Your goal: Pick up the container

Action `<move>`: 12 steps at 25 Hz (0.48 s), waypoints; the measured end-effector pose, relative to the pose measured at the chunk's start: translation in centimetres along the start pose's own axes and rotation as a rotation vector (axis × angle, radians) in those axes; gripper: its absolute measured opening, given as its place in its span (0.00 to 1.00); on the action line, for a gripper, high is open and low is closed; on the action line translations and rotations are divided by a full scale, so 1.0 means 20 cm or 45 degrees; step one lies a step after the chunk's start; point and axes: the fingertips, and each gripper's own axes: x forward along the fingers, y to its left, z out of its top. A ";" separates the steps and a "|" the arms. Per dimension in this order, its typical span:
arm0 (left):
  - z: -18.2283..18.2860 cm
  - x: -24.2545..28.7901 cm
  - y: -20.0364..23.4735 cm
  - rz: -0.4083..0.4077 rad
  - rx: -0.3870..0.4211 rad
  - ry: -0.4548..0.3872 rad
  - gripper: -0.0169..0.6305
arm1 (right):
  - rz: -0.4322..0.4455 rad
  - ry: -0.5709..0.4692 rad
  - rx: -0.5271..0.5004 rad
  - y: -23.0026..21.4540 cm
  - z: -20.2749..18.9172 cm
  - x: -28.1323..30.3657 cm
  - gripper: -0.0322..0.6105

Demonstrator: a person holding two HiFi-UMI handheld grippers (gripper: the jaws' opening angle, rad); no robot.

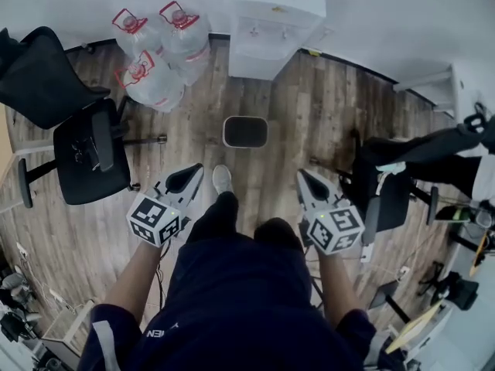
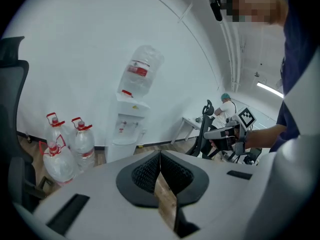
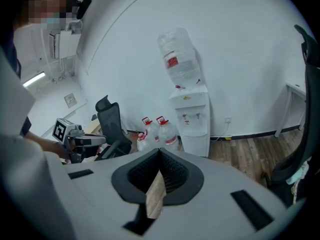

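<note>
Apparently upright container (image 1: 245,131), mouth up, long axis left-right.

The container (image 1: 246,132) sits on the floor (image 1: 317,103) before the water dispenser (image 1: 278,29), bottles (image 1: 158,56) to its left

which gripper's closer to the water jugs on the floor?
Left. In the head view, the left gripper sits below the water jugs and slightly right of them. The right gripper is much farther right, past the container.
</note>
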 end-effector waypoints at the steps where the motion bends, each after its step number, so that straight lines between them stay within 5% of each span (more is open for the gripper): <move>1: 0.01 0.04 0.04 -0.007 0.000 0.011 0.06 | 0.001 0.013 0.008 -0.01 0.01 0.05 0.07; 12: -0.10 0.50 0.45 0.002 -0.066 0.119 0.06 | -0.004 0.209 0.034 -0.23 -0.04 0.65 0.07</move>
